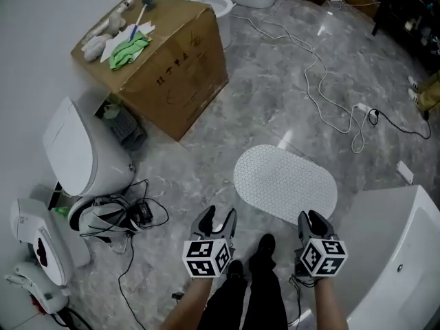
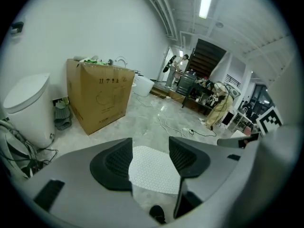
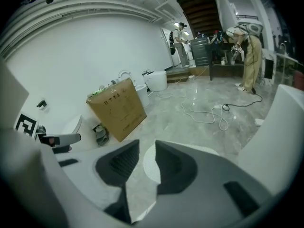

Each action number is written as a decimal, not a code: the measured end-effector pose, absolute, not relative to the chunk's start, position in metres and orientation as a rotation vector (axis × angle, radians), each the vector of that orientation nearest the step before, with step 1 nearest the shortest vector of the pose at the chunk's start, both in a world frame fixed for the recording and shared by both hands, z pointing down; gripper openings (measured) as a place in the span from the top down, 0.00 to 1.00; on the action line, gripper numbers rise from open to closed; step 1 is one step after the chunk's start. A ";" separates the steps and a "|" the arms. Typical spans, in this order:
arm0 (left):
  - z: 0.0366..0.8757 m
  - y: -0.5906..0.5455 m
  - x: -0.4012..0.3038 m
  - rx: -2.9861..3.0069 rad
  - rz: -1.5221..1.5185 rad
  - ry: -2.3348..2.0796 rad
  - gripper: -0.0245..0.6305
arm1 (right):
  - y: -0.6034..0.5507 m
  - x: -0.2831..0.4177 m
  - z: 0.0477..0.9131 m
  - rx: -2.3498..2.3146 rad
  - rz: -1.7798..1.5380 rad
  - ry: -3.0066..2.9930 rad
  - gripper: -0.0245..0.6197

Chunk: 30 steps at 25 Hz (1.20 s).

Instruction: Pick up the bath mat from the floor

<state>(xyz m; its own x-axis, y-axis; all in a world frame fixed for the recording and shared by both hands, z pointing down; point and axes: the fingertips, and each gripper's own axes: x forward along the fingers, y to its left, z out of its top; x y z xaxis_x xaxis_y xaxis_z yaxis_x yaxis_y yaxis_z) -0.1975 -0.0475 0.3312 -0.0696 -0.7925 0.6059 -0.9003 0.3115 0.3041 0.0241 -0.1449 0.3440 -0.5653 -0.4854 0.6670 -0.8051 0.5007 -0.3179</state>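
On the grey marbled floor, a white, oval, dotted bath mat (image 1: 285,183) lies flat, just ahead of the person's black shoes (image 1: 264,245) and beside a white bathtub (image 1: 402,232). Both tools hang above the mat's near edge without touching it. The left gripper (image 1: 218,218) has its jaws well apart and empty; the right gripper (image 1: 312,220) shows a narrower gap, also empty. Each gripper view shows the mat beyond the jaws. This looks like the approach step. Next, the jaws probably need to reach the mat's thin edge, slip one finger beneath, and pinch.
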 end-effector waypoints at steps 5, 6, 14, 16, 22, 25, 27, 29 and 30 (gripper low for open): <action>0.433 -0.049 -0.206 1.487 0.191 -1.868 0.59 | -0.159 0.009 0.436 1.038 0.813 -2.262 0.80; 0.453 -0.051 -0.209 1.490 0.194 -1.868 0.59 | -0.162 0.007 0.454 1.036 0.808 -2.266 0.80; 0.598 -0.079 -0.238 1.538 0.214 -1.899 0.59 | -0.196 -0.013 0.591 1.032 0.747 -2.327 0.80; 0.628 -0.087 -0.245 1.547 0.193 -1.910 0.59 | -0.202 -0.019 0.622 1.034 0.727 -2.344 0.80; 0.706 -0.103 -0.252 1.594 0.178 -1.916 0.59 | -0.208 -0.035 0.705 1.026 0.717 -2.386 0.80; 0.735 -0.103 -0.255 1.595 0.171 -1.918 0.58 | -0.209 -0.037 0.735 1.028 0.717 -2.392 0.80; 0.750 -0.104 -0.258 1.598 0.170 -1.923 0.58 | -0.211 -0.038 0.748 1.034 0.716 -2.400 0.80; 0.763 -0.104 -0.259 1.602 0.176 -1.930 0.58 | -0.211 -0.039 0.760 1.033 0.705 -2.409 0.80; 0.769 -0.103 -0.260 1.603 0.181 -1.932 0.58 | -0.210 -0.039 0.765 1.031 0.701 -2.411 0.80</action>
